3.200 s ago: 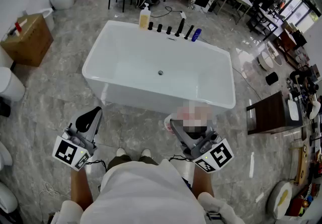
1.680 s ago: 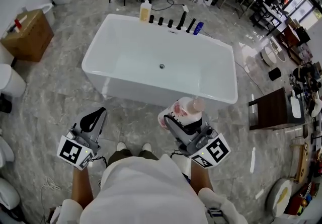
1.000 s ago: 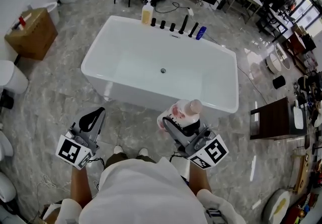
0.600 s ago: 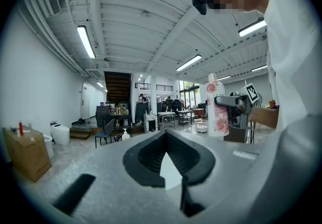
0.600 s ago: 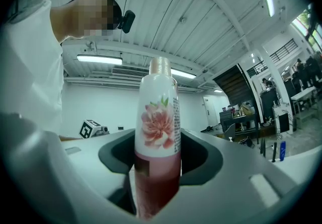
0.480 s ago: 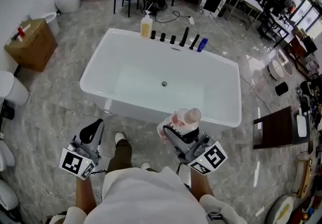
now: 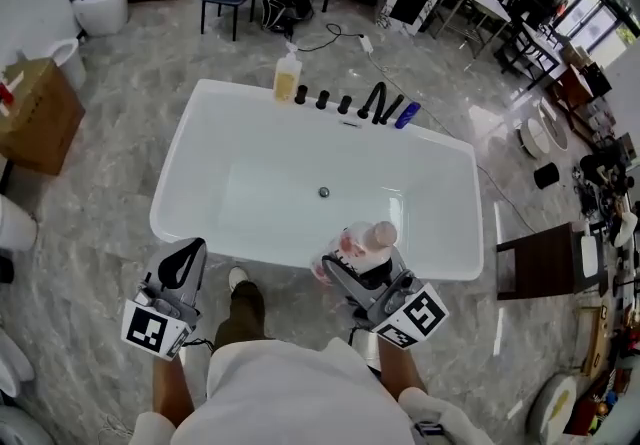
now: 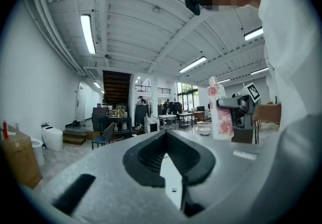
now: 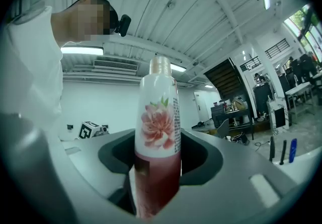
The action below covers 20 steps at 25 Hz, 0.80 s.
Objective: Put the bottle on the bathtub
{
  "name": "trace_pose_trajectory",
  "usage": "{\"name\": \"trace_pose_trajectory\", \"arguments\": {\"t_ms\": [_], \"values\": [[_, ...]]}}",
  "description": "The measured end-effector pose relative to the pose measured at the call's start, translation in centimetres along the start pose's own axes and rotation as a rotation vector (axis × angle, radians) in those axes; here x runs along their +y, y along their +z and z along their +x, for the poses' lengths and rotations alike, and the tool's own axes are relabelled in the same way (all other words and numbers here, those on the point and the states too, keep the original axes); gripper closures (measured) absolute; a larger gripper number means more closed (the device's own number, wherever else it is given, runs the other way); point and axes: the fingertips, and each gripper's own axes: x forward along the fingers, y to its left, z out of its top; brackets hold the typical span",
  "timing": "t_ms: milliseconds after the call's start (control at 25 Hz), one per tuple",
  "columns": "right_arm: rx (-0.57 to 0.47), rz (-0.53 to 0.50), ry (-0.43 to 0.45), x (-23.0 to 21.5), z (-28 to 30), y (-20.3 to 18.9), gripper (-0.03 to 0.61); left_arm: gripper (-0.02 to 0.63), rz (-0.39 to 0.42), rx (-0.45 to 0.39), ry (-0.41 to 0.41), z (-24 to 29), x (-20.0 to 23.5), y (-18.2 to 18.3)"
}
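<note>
Left hand-held gripper [image 7: 180,268] hangs closed and empty; right hand-held gripper [image 7: 358,268] clamps the floral bottle [image 7: 364,239] upright, by the bathtub's [image 7: 172,183] near rim. Seemingly the carrying step; next, set it squarely on the rim, then release

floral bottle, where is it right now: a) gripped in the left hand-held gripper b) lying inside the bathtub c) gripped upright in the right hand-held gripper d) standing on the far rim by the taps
C: the right gripper view shows the floral bottle standing upright in the right hand-held gripper, whose jaws are closed on its lower body.
</note>
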Motion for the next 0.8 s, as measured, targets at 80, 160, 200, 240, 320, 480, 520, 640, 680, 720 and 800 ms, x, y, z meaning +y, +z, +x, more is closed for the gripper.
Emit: {"name": "trace_pose_trajectory", "arguments": {"t_ms": [80,160,200,240,320,480,520,640,680,720,800], "values": [[0.002,0.002,-0.015,-1.3,4.9,0.5,0.339,0.609,-0.009,-0.004,-0.035,2.2,4.5,1.2],[0.004,-0.002,-0.015,-1.9,8.7,1.1,0.339,0.609,0.013,-0.008,-0.065,4.1,7.9,2.2],[0.011,-0.002,-0.013,-2.3,10.0,1.2,0.339,0.609,0.042,-0.009,-0.071,5.0,9.1,2.5],[0.021,0.001,-0.015,-2.7,11.1,1.1,0.339,0.609,0.079,-0.003,-0.072,6.0,10.0,2.6],[0.043,0.004,-0.028,-4.0,12.9,0.9,0.339,0.609,0.128,0.023,-0.080,8.1,11.2,2.2],[0.042,-0.011,-0.062,-7.7,17.0,0.8,0.339,0.609,0.063,0.010,-0.112,12.6,14.5,1.3],[0.038,-0.017,-0.062,-8.1,17.7,0.9,0.339,0.609,0.048,0.004,-0.112,13.1,15.1,1.3],[0.037,-0.038,-0.045,-8.3,18.4,1.3,0.339,0.609,0.032,-0.007,-0.109,13.5,15.3,1.5],[0.037,-0.040,-0.036,-8.7,18.6,1.2,0.339,0.609,0.035,-0.007,-0.105,13.8,15.4,1.5],[0.037,-0.040,-0.028,-9.2,18.9,1.1,0.339,0.609,0.042,-0.004,-0.099,14.2,15.5,1.4],[0.040,-0.037,-0.011,-10.0,19.1,0.9,0.339,0.609,0.058,0.000,-0.079,14.8,15.6,1.3]]}}
